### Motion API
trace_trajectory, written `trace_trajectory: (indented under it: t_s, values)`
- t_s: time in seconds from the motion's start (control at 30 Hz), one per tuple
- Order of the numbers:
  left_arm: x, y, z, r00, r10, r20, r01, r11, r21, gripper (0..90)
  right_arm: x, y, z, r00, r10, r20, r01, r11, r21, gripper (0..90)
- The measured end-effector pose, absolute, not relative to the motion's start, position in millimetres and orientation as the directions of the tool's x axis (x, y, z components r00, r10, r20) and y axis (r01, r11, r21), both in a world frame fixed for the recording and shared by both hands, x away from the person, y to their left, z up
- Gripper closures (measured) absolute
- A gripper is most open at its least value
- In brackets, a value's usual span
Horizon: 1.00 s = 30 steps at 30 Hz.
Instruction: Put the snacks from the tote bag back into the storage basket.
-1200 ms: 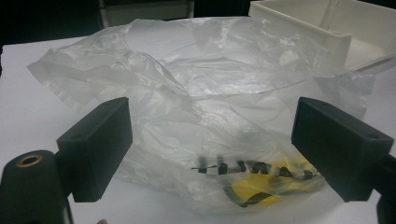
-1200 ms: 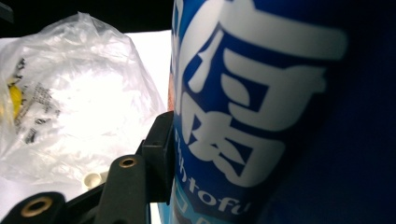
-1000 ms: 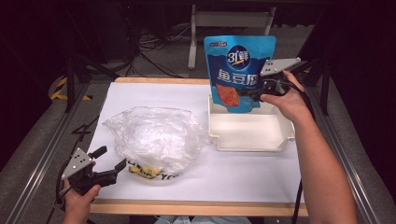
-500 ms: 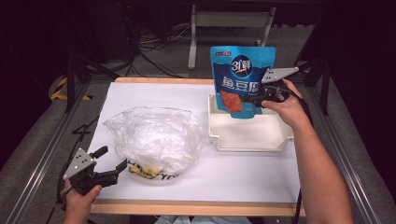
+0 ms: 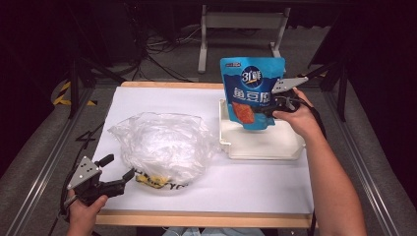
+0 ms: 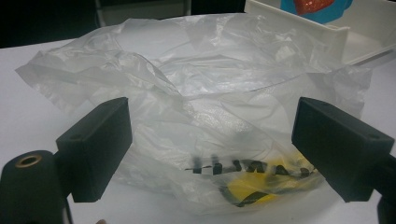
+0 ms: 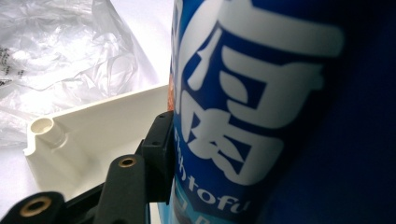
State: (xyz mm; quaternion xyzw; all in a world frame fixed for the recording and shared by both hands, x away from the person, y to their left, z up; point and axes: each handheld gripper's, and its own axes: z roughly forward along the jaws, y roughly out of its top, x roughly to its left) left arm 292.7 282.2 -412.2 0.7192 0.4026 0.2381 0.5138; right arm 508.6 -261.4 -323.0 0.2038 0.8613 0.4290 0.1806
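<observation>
right hand-held gripper [image 5: 269, 109] clamps pouch [image 5: 252, 91] at its edge, upright over tray [image 5: 260, 145]; it may swing or slip. left hand-held gripper [image 5: 117, 172] gapes wide, empty, bag [image 5: 162, 145] just ahead.

Your white-covered desk [image 5: 162, 105] is brightly lit from above against dark surroundings; glare whitens the crumpled clear plastic bag [image 5: 164, 147], and the blue foil pouch [image 7: 280, 112] blurs close-up.
</observation>
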Motion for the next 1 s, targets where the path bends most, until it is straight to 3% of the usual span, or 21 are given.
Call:
trace_trajectory:
  t_s: [1.0]
  values:
    - [293, 282, -412, 0.566, 0.821, -0.077, 0.339, -0.146, 0.929, 13.5, 512, -253, -350, -0.875, 0.473, -0.106, 0.215, 0.575, 0.789, 51.7]
